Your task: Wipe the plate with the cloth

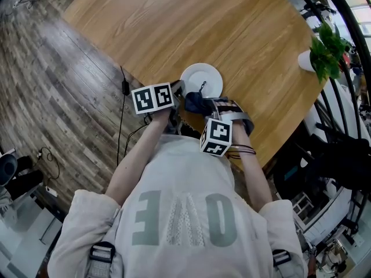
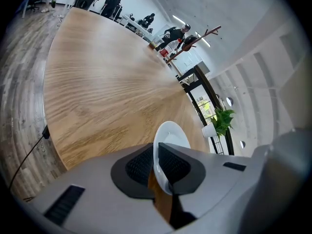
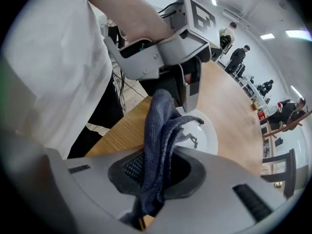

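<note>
Plate (image 1: 203,77) on tabletop (image 1: 174,22), near rim pinched in our left tool (image 2: 155,168). Our right tool (image 3: 157,172), clamped on cloth (image 3: 158,126), hangs beside that rim; plate face lies ahead of it, so we expect forward wipe.

Bare forearms (image 1: 130,161) reach forward and converge. The grey two-jaw left gripper (image 2: 157,167), tilted gently down, pinches the rim of the round white plate (image 2: 170,135) between nearly closed jaws. The grey right gripper (image 3: 155,172) points steeply down, jaws clamped on the dark blue-grey cloth (image 3: 161,126).
</note>
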The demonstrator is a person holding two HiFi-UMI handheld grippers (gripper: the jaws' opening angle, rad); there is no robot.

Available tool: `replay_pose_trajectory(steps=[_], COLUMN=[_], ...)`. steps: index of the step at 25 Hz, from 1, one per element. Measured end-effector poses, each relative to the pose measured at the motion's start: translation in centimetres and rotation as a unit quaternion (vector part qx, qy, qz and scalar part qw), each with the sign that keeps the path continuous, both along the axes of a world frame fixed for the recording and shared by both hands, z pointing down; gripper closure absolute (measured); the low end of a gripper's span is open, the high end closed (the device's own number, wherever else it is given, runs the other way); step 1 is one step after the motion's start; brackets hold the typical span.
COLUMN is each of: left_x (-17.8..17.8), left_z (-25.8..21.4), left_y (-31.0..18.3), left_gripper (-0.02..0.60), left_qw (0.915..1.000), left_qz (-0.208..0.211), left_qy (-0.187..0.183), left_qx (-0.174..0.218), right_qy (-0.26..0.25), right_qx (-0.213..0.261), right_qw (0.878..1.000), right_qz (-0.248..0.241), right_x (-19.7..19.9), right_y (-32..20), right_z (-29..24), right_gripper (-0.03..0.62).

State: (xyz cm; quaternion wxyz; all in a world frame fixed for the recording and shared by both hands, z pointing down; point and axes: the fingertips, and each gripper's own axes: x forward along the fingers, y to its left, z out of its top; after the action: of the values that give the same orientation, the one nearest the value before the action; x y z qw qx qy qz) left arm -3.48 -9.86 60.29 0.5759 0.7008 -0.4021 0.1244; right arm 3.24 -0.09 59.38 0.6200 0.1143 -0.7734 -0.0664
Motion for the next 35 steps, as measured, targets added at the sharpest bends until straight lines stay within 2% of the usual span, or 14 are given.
replay_pose_trajectory(steps=[5, 12, 17, 22, 26, 35], left_x=[0.1, 0.2, 0.3, 0.4, 0.4, 0.3], left_z=[0.0, -0.1, 0.0, 0.0, 0.0, -0.1], left_y=[0.0, 0.0, -0.1, 0.0, 0.0, 0.0], left_gripper=[0.541, 0.541, 0.541, 0.541, 0.541, 0.543], left_qw=[1.0, 1.0, 1.0, 1.0, 1.0, 1.0], left_qz=[0.0, -0.001, -0.001, 0.001, 0.001, 0.001], left_qy=[0.0, 0.0, 0.0, 0.0, 0.0, 0.004], left_qx=[0.0, -0.001, -0.001, -0.001, -0.001, -0.001], right_qy=[-0.008, -0.002, 0.0, 0.01, 0.022, 0.016], right_qx=[-0.001, 0.06, 0.05, 0.047, 0.05, 0.004], right_qw=[1.0, 0.995, 0.996, 0.995, 0.996, 1.0], right_qz=[0.014, 0.08, 0.08, 0.082, 0.065, -0.012], right_x=[0.6, 2.2, 1.3, 1.0, 0.4, -3.1], right_y=[-0.9, -9.5, -12.3, -12.5, -11.8, -4.4], right_z=[-0.7, -2.6, -1.4, 0.0, 0.2, 0.4], right_gripper=[0.537, 0.537, 0.537, 0.537, 0.537, 0.537])
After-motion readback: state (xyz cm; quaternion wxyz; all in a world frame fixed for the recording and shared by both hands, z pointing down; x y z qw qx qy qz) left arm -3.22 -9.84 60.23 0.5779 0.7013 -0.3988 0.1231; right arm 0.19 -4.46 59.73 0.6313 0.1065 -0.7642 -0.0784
